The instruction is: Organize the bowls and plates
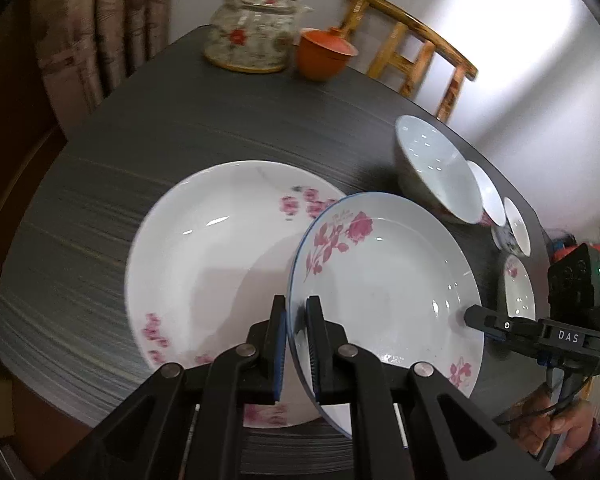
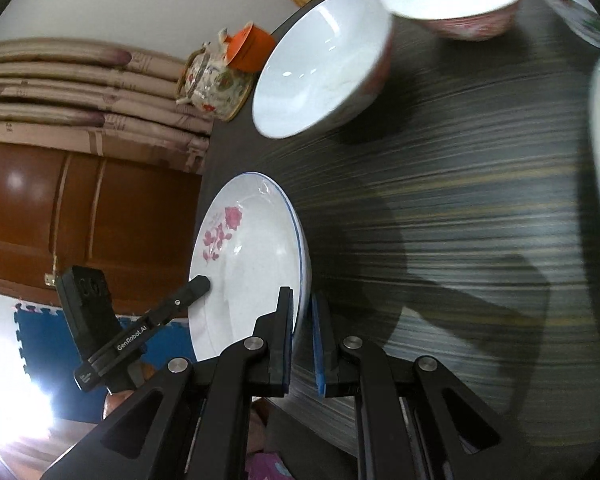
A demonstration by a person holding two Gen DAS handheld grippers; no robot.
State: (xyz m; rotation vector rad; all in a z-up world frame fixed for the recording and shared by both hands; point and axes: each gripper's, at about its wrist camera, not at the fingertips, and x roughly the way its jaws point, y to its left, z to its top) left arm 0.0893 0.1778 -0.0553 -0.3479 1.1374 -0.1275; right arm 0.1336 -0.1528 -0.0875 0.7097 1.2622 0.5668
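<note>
Both grippers, left (image 1: pixel 296 312) and right (image 2: pixel 302 304), clamped on rose plate (image 1: pixel 384 280) rims, held tilted over big plate (image 1: pixel 204 248). Could slip from thin rim grips, chipping on landing.

bowls (image 1: pixel 440 172) crowd right, table (image 1: pixel 160 140) open left

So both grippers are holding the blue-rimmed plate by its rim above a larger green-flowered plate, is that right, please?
Not quite: the larger plate has pink flowers, not green, as the left wrist view shows. Both the left gripper and the right gripper do hold the blue-rimmed plate by its rim above it.
</note>
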